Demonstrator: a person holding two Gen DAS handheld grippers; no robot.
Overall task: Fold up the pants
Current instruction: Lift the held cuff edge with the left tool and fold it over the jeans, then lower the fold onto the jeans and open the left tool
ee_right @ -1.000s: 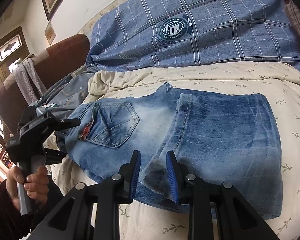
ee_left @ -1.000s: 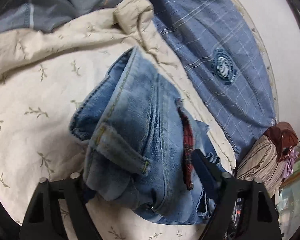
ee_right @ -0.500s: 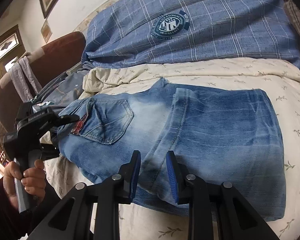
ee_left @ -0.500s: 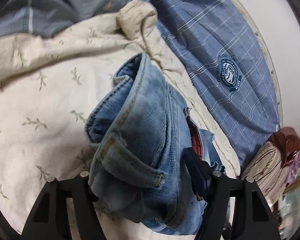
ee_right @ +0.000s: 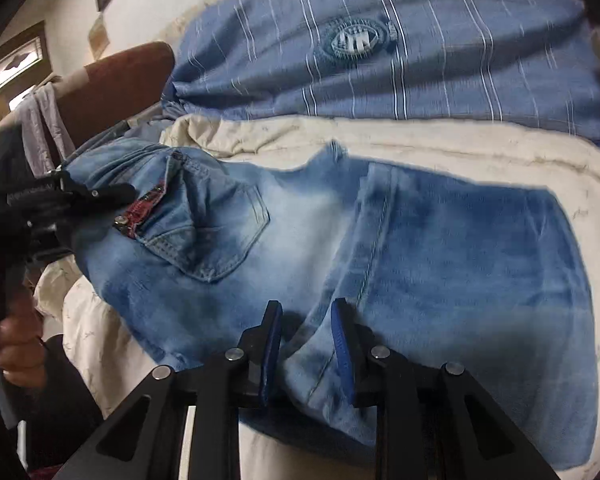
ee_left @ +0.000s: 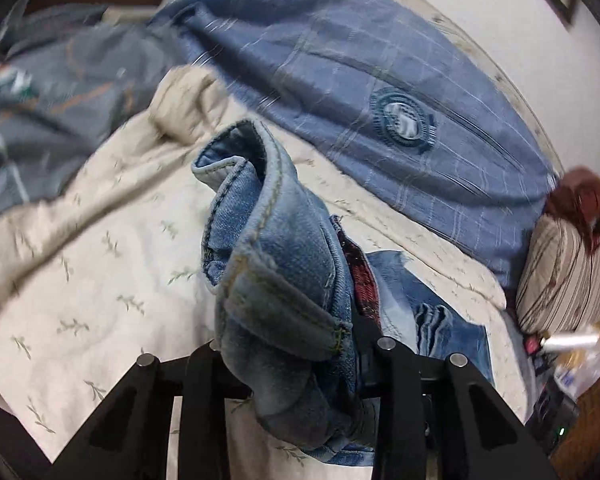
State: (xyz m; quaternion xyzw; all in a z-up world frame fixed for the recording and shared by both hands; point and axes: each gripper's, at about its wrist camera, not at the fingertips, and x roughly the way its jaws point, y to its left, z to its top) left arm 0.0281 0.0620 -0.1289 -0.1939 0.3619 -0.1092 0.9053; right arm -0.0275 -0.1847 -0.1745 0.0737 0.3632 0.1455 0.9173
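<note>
Left tool (ee_left: 296, 344) clamped on jeans (ee_right: 440, 248) waistband, lifted higher than before, right tool (ee_right: 306, 348) still pinching jeans' near edge, bed (ee_left: 80, 280) beneath.

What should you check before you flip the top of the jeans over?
1. Left gripper holds the jeans' waist: ok.
2. Right gripper pinches the leg fold: ok, cloth sits between its fingers.
3. Waist lifted off the bedsheet: ok, bunched up.
4. Lower legs lie flat: ok.
5. Blue checked blanket apart from the jeans: ok.
6. Grip firm enough: cannot tell, picture blurred.
</note>
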